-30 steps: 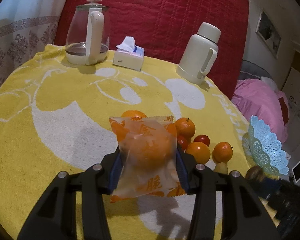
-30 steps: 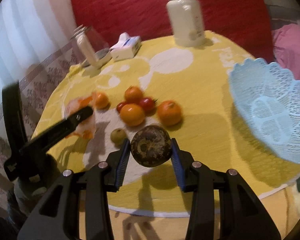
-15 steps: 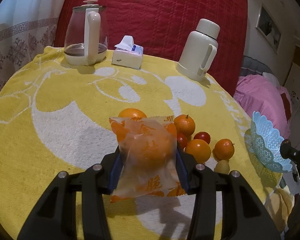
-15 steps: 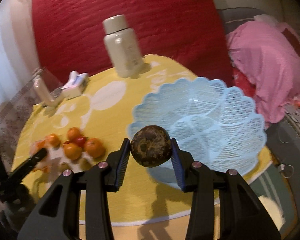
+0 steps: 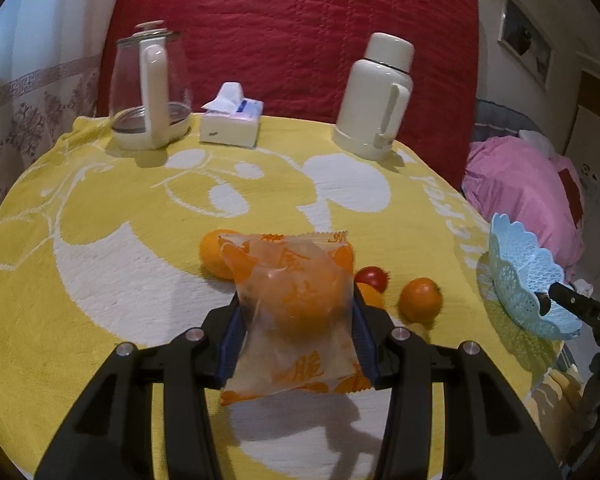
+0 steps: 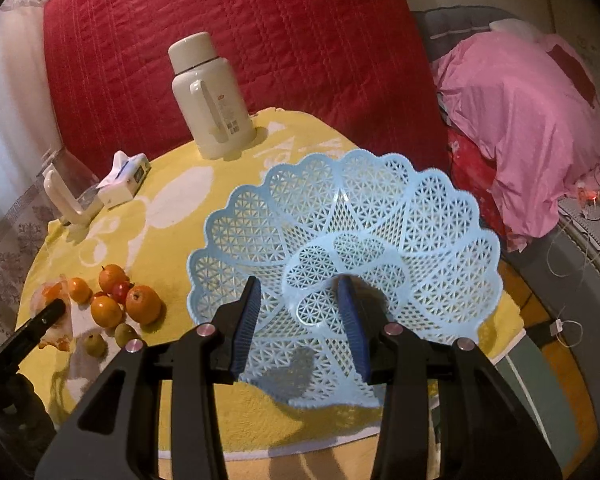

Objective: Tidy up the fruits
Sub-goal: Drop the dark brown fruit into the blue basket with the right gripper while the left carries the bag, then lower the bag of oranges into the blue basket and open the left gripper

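We read orange Chinese characters printed on the translucent packet (image 5: pixel 296 316), among them 脆 near its lower edge; the rest is too creased to make out. The left hand-held gripper (image 5: pixel 296 332) clamps this packet between its blue pads, closed onto both sides, with a round orange fruit visible inside the wrapper. Just beyond the packet, on the yellow-and-white towel covering the table (image 5: pixel 100 208), we see loose oranges (image 5: pixel 420 299) and a small red fruit (image 5: pixel 374 277).

The right hand-held gripper (image 6: pixel 303 322) stands wide apart with nothing between its blue pads, poised over the near side of the pale blue lattice basket (image 6: pixel 440 216). A dark rounded shape shows behind the right pad; we cannot tell what it is. The basket sits near the table's right edge, well apart from the fruit cluster (image 6: pixel 116 304), where two small greenish fruits (image 6: pixel 125 333) lie nearest the camera.

At the far edge stand a cream thermos (image 6: pixel 212 96) bearing a small red mark and a barcode label too small to read, a tissue box (image 5: pixel 230 126) and a glass kettle (image 5: pixel 150 88).
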Demonstrator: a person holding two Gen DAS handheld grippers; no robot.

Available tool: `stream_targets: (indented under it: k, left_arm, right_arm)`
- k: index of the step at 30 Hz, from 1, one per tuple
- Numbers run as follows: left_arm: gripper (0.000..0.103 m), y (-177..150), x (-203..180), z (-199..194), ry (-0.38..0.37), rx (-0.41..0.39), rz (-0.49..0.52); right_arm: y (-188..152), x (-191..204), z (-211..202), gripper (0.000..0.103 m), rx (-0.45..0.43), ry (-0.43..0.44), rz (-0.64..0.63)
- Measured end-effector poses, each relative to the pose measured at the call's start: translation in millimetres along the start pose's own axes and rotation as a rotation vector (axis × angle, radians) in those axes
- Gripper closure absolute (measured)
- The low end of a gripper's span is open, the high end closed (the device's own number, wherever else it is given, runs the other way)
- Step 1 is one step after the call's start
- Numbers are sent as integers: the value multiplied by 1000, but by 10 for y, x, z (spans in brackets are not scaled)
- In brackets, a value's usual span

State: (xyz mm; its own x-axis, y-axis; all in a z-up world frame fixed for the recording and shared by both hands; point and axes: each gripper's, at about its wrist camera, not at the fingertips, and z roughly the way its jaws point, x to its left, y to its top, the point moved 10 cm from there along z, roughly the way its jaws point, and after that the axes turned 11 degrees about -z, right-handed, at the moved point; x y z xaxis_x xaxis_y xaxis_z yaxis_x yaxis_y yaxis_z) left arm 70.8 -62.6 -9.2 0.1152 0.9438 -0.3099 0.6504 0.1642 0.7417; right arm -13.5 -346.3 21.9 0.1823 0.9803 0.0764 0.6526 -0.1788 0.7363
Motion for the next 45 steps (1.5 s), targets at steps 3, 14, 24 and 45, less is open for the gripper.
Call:
stream_targets:
  k: [3, 14, 24, 45]
  left_arm:
    - [56, -1, -142, -10, -11, -2, 22]
    - [56, 56, -1003, 0, -124, 7, 108]
    - [56, -80, -1905, 100, -253, 68, 187]
    - [37, -513, -2743, 496, -330, 216, 267]
  right_arm:
    - [37, -26, -39, 61, -16, 5, 7]
    - [232, -310, -273, 59, -84, -45, 60]
    - [293, -596, -364, 53, -88, -82, 115]
    - [415, -1053, -698, 50, -151, -162, 189]
